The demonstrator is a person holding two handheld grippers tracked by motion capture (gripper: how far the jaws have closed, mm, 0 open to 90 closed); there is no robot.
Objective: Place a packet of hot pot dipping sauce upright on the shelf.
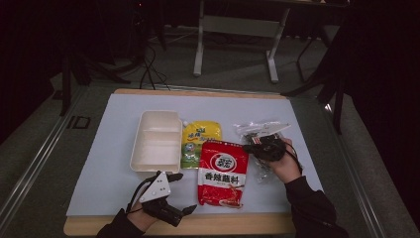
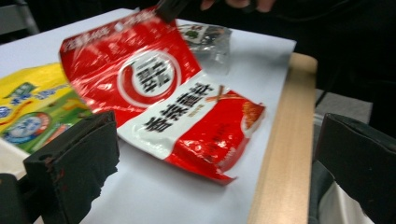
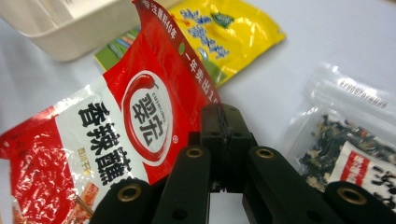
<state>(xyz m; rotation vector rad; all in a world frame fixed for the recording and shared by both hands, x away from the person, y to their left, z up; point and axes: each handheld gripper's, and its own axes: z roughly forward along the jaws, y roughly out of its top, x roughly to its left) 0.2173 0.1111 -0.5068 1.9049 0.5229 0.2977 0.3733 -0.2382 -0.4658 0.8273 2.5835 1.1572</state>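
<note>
Right tongs (image 3: 223,126) on red packet (image 3: 116,126), lengthwise toward tray (image 1: 156,141).

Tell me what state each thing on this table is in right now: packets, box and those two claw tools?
Red packet: sealed, top corner lifted off the sheet.
Right gripper: shut on the red packet's top corner.
Left gripper: open, holding nothing.
Yellow packet: sealed, lying flat, partly under the red packet.
Clear packet: sealed, lying flat, dark bits inside.
White box: lidless, two compartments, both empty.

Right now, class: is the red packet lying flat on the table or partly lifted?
Partly lifted. The right gripper, shut on the red packet's top corner, raises that end; its lower end rests on the table.
</note>
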